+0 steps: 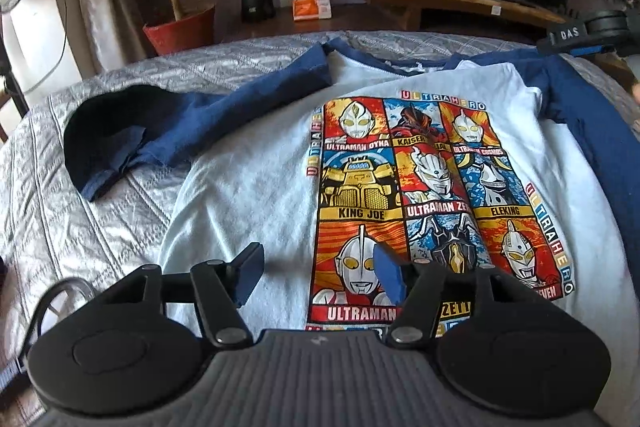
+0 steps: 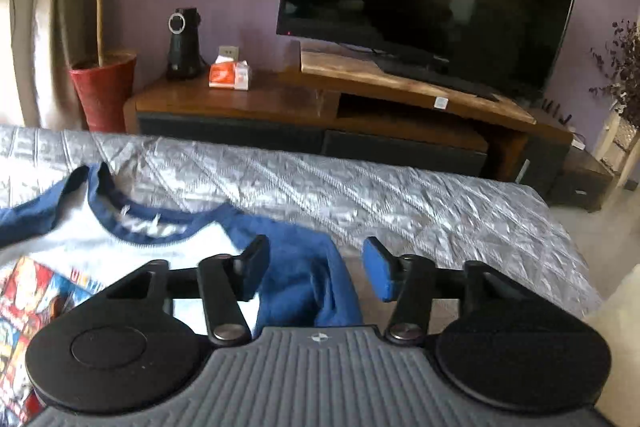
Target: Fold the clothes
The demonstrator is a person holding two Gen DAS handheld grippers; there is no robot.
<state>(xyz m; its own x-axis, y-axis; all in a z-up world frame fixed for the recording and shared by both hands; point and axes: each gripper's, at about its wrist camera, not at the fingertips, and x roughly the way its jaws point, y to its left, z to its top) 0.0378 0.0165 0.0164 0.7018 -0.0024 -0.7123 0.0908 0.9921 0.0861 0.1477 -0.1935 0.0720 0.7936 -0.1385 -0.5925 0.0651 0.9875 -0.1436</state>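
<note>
Both grippers' fingers gape wide: left gripper (image 1: 318, 273) above the shirt (image 1: 248, 187), right gripper (image 2: 316, 269) straddling its blue sleeve (image 2: 304, 275).

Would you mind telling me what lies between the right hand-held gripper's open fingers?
In the right wrist view, the shirt's blue sleeve lies bunched between the open fingers of the right hand-held gripper, on the grey quilt.

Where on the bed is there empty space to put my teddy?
The grey quilt is bare between the shirt's collar and the TV stand, out to the bed's right edge. Another bare patch lies left of the spread blue sleeve. The middle is crowded: the shirt covers it.
</note>
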